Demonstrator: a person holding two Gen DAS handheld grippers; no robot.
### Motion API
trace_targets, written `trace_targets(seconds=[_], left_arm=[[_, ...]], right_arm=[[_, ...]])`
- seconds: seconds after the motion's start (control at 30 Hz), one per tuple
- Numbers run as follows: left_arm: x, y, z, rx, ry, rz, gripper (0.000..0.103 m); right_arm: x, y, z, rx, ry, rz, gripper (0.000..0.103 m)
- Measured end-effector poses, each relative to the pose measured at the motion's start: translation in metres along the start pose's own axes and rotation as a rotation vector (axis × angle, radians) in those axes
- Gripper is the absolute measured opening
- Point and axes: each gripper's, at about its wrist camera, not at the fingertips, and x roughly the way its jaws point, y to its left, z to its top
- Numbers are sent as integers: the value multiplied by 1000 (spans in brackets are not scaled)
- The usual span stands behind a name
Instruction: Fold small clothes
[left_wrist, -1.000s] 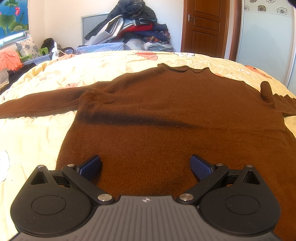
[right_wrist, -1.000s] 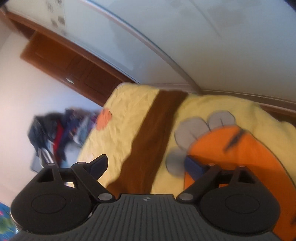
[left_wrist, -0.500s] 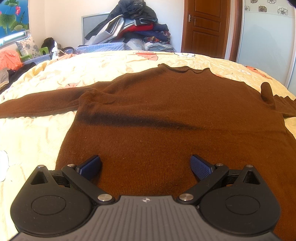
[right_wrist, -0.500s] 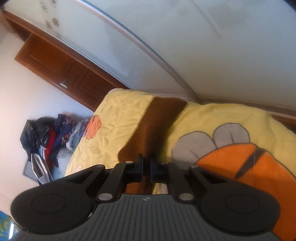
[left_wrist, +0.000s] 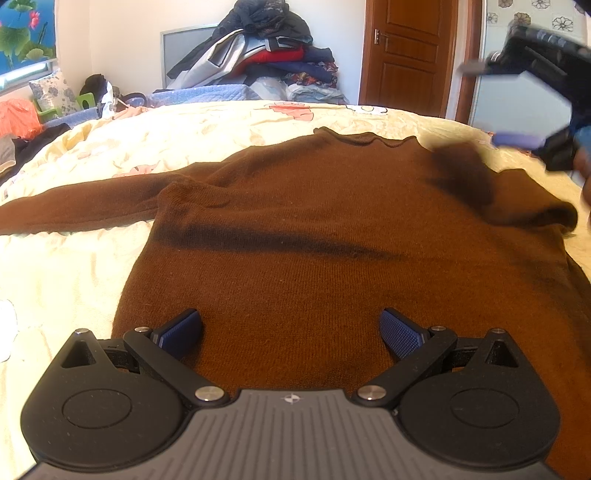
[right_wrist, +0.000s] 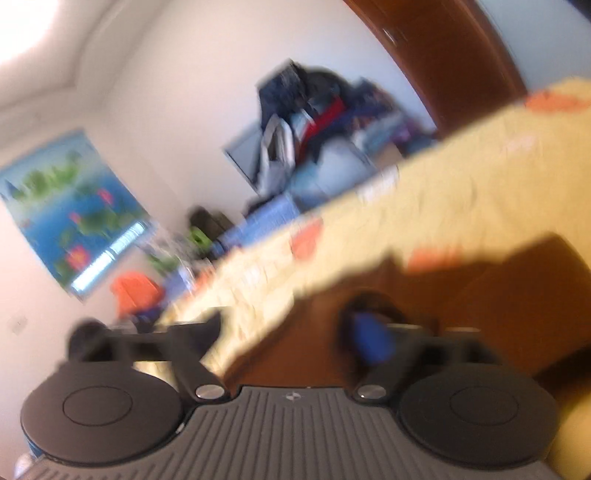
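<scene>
A brown knit sweater (left_wrist: 314, 229) lies flat on the yellow bedspread (left_wrist: 74, 258), neck away from me. Its left sleeve (left_wrist: 81, 206) stretches out to the left. Its right sleeve (left_wrist: 465, 173) is folded in over the right shoulder. My left gripper (left_wrist: 291, 328) is open and empty, low over the sweater's hem. My right gripper (left_wrist: 502, 103) is open and empty in the air above the folded sleeve, at the upper right of the left wrist view. The right wrist view is motion-blurred; there the right gripper (right_wrist: 295, 328) is open over the sweater (right_wrist: 498, 291).
A heap of clothes (left_wrist: 266, 48) is piled against the far wall. A wooden door (left_wrist: 406, 55) stands at the back right. Orange cloth and cushions (left_wrist: 22, 114) lie at the far left. The bed's right edge runs near a white wardrobe (left_wrist: 524, 81).
My right gripper shut on the right sleeve, carried it in over the right shoulder, then opened and let it go. It now swings left, blurred. My left gripper has not moved.
</scene>
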Motion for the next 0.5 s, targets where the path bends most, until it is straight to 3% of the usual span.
trace_targets(seconds=[0.03, 0.13, 0.27, 0.33, 0.4, 0.5], left_arm=[[-4, 3, 2, -6, 5, -24, 103], [-16, 23, 14, -109, 3, -173, 103], [-1, 43, 60, -363, 8, -366, 103], [23, 36, 85, -416, 32, -434, 103], [39, 11, 104, -325, 22, -396, 103], [61, -53, 120, 3, 23, -311, 103]], right_arm=[[-2, 3, -10, 6, -5, 2, 79], [-20, 2, -34, 35, -3, 11, 79], [-53, 3, -68, -110, -34, -110, 79], [-62, -1, -78, -166, -41, -146, 79], [-62, -4, -92, -218, -39, -181, 79], [-61, -13, -108, -186, 4, -194, 80]])
